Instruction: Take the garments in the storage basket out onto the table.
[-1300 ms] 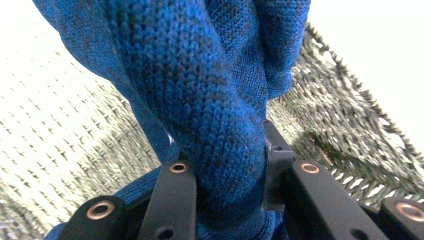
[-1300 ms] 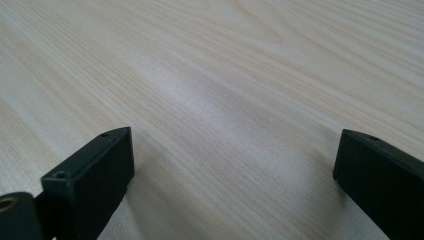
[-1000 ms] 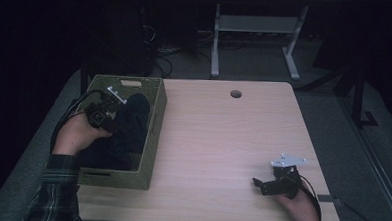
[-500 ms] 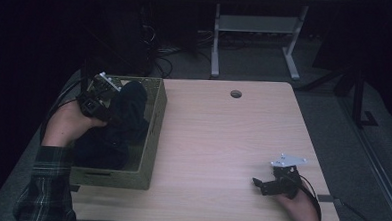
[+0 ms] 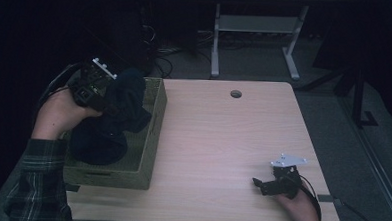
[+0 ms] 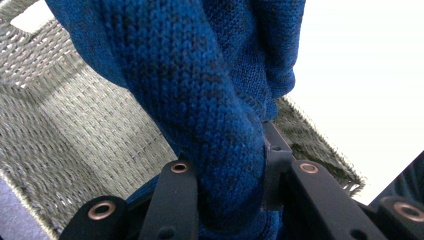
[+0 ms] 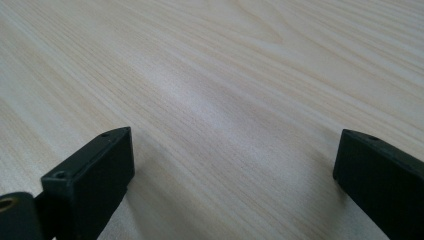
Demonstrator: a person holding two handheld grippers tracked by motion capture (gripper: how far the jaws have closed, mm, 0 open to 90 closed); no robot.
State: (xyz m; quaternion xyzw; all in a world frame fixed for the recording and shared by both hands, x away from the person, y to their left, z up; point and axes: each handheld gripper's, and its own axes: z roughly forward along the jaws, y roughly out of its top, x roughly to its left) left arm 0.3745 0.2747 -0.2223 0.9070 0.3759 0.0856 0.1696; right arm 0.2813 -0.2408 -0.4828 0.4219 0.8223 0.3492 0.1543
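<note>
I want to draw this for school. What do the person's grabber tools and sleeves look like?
Both tools are black. The left gripper and the right gripper each carry a pale three-cornered plate on top, and a dark cable trails from each. Up close, the black jaws have small copper-coloured rivets. The person's left sleeve is dark plaid.

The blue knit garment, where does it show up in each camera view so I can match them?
High view: the blue knit garment is at the left, lifted partly out of the woven basket by the left gripper.
Left gripper view: centre, bunched between the black fingers.
Right gripper view: not in it; there, bare wooden table.
Shared landmark: the woven basket, behind the garment in both.
</note>
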